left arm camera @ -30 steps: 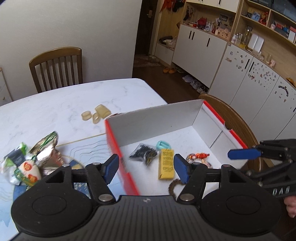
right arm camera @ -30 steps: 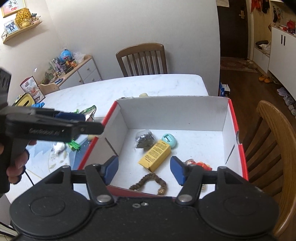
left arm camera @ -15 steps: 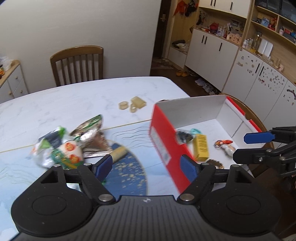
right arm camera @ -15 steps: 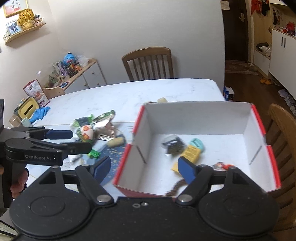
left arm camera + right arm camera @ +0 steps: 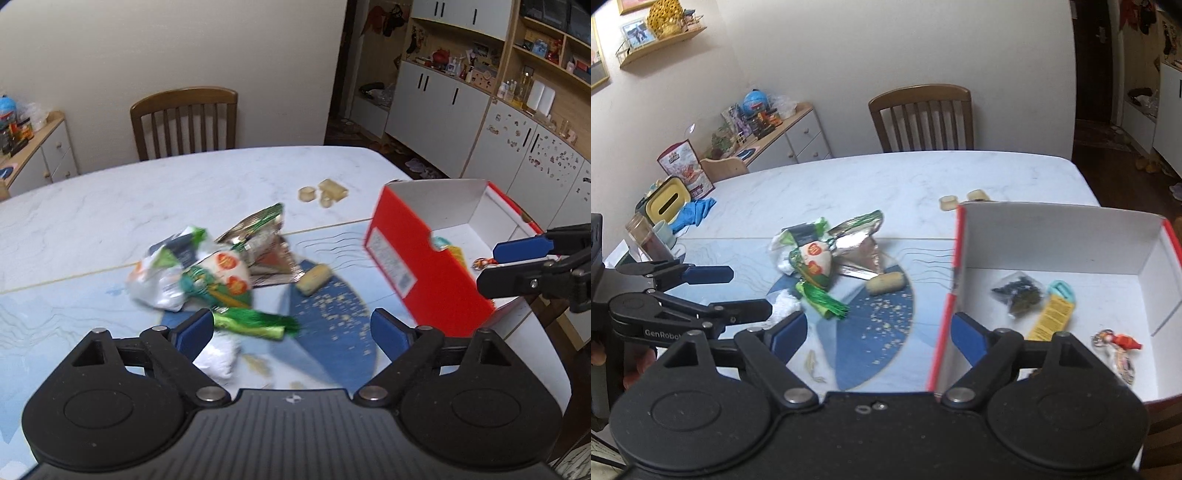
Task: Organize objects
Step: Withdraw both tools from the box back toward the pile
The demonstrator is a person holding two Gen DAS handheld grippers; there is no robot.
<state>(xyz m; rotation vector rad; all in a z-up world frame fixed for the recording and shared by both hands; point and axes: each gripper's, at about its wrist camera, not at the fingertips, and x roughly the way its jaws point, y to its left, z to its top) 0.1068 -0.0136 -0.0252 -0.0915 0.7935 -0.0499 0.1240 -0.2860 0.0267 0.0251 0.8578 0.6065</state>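
Note:
A red box with a white inside (image 5: 406, 258) (image 5: 1108, 236) stands at the table's right edge and holds a yellow packet (image 5: 1052, 317), a dark bag (image 5: 1017, 293), a teal piece (image 5: 1062, 290) and a small orange toy (image 5: 1117, 341). A heap of snack wrappers (image 5: 207, 266) (image 5: 820, 251), a green tassel (image 5: 255, 323) (image 5: 823, 301) and a tan roll (image 5: 314, 278) (image 5: 886, 282) lie on the blue mat. My left gripper (image 5: 291, 328) is open and empty above the tassel. My right gripper (image 5: 877, 330) is open and empty at the box's left wall.
Small tan rings (image 5: 325, 192) lie on the marble table (image 5: 184, 192) behind the box. A wooden chair (image 5: 184, 122) stands at the far side. A cup (image 5: 665, 236), a yellow holder (image 5: 668, 201) and a blue cloth (image 5: 696, 214) sit at the table's left edge. Crumbs dot the mat.
Both grippers have swung left, away from the box and toward the wrapper heap. Both stay open and empty.

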